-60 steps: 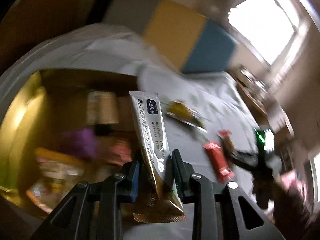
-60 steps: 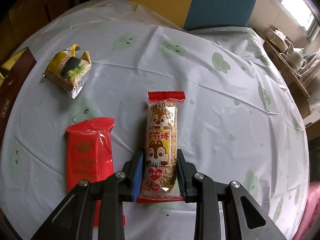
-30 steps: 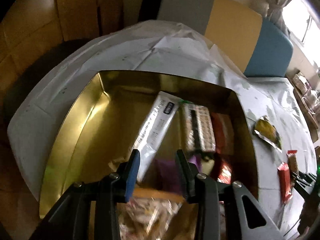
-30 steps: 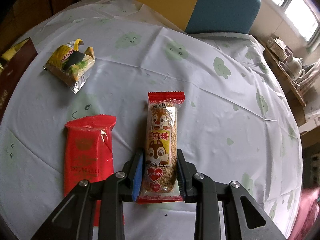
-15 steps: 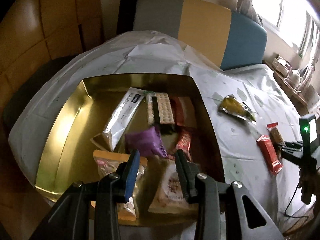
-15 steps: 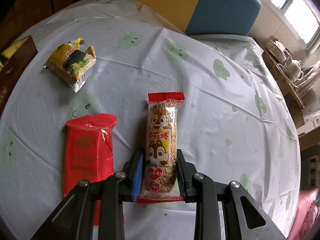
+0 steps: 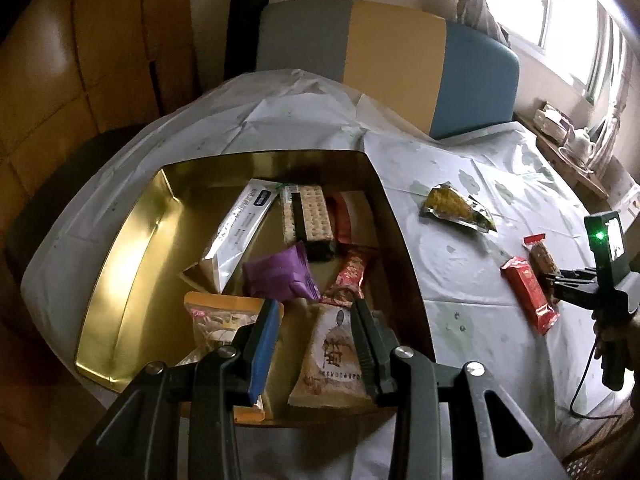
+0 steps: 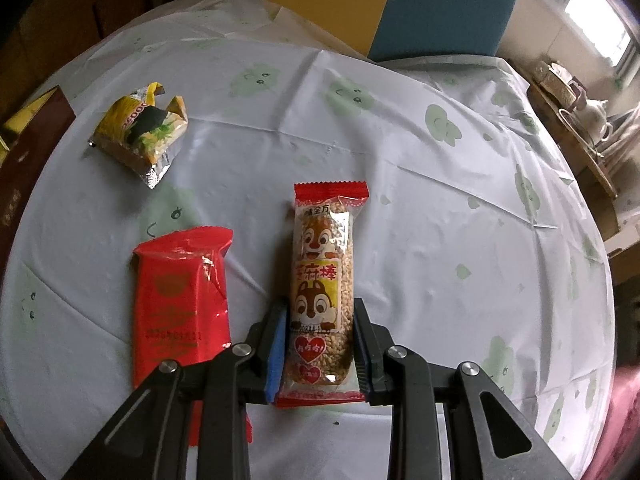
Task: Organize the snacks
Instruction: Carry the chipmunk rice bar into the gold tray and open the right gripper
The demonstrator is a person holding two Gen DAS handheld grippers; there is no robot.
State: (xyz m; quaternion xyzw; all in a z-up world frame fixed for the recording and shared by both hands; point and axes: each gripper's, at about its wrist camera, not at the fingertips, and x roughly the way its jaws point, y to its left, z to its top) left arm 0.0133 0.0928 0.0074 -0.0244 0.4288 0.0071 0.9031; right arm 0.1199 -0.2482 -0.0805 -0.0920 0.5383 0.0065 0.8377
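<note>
A gold tin tray (image 7: pixel 132 256) holds several snacks, among them a long white packet (image 7: pixel 240 232), a cracker pack (image 7: pixel 306 216) and a purple packet (image 7: pixel 280 276). My left gripper (image 7: pixel 316 312) is open and empty above the tray's near end. My right gripper (image 8: pixel 320 320) is shut on a squirrel-print sesame bar (image 8: pixel 322 276) that lies on the tablecloth; this gripper also shows in the left wrist view (image 7: pixel 560 280). A red packet (image 8: pixel 180 300) lies to the left of the bar. A yellow packet (image 8: pixel 140 132) lies further back left.
The round table has a white cloth with green prints (image 8: pixel 440 208). A grey, yellow and blue seat back (image 7: pixel 400 60) stands behind it. A side table with a teapot (image 8: pixel 592 116) is at the right. The tray's dark outer wall (image 8: pixel 28 152) shows at the left edge.
My left gripper let go of the long white packet into the tray and drew back, open and empty. My right gripper stayed shut on the sesame bar, barely moving.
</note>
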